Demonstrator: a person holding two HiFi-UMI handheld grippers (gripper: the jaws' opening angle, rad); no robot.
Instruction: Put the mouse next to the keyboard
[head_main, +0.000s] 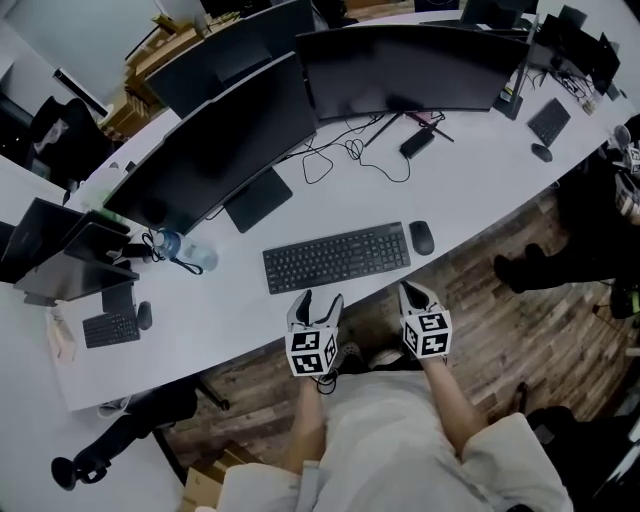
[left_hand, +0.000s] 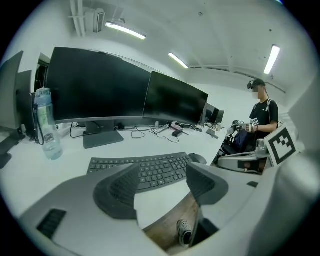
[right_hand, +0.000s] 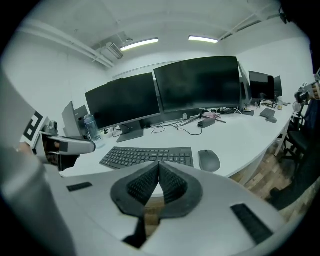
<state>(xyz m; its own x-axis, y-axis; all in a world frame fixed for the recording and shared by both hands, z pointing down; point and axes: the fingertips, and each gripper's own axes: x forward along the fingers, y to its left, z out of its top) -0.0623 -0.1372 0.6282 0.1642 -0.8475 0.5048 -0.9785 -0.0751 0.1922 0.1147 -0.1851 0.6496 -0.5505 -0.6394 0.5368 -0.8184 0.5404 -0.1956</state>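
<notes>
A black keyboard (head_main: 336, 257) lies on the white desk (head_main: 470, 170), with a dark grey mouse (head_main: 422, 237) close by its right end. Both show in the left gripper view as keyboard (left_hand: 145, 168) and mouse (left_hand: 197, 158), and in the right gripper view as keyboard (right_hand: 147, 156) and mouse (right_hand: 209, 160). My left gripper (head_main: 319, 300) hangs at the desk's front edge below the keyboard, its jaws open and empty (left_hand: 162, 187). My right gripper (head_main: 414, 292) hovers off the edge below the mouse, its pads (right_hand: 145, 184) pressed together with nothing between them.
Two large dark monitors (head_main: 400, 65) stand behind the keyboard, with cables and a black adapter (head_main: 416, 142) under them. A water bottle (head_main: 190, 255) lies at the left. Another keyboard and mouse (head_main: 548, 122) lie far right. A person (left_hand: 260, 117) stands beyond the desk's end. Wood floor lies below.
</notes>
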